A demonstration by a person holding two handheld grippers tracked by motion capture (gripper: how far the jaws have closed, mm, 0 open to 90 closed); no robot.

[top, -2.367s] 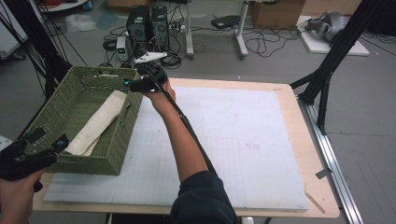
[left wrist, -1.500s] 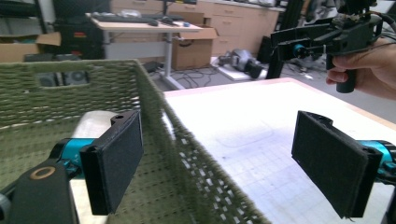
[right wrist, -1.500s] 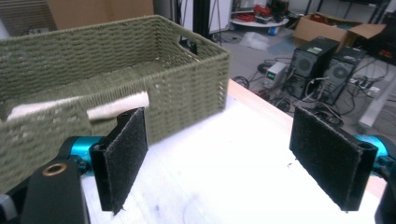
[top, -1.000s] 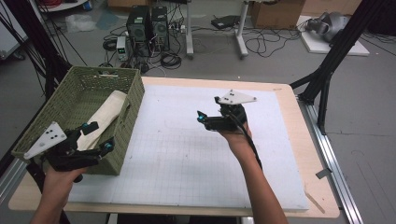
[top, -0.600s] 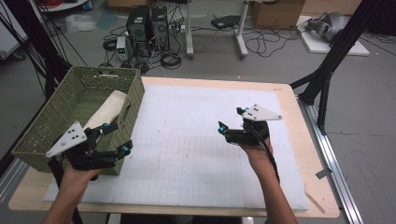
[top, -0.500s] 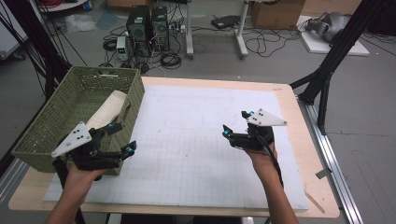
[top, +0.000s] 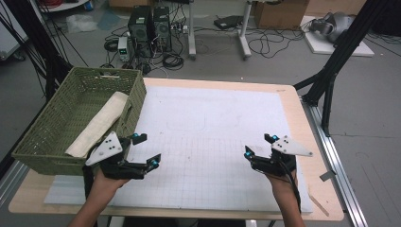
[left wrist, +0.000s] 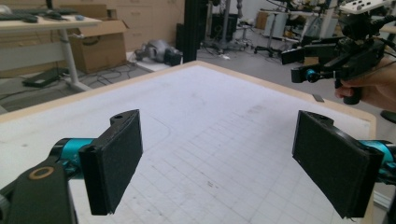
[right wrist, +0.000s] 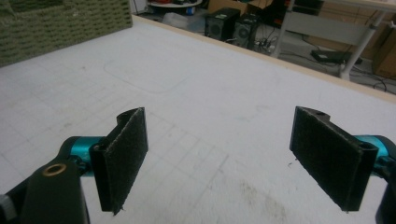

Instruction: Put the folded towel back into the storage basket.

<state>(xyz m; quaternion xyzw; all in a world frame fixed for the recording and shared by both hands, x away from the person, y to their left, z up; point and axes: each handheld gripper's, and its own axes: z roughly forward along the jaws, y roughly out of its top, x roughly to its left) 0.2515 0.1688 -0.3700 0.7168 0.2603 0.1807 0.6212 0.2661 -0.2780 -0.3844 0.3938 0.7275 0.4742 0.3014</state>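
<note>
White gridded mat (top: 208,137) lay bare under our two wide-open, empty grippers, left (top: 142,150) and right (top: 259,146), while the cloth (top: 99,124) in the basket (top: 56,127) looked soft, light, best pinched at its fold.

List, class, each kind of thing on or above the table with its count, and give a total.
Green woven basket: 1
Cream rolled cloth in the basket: 1
White grid mat: 1
Hand-held tongs, left tongs and right tongs, both open and empty: 2
Total: 5
</note>
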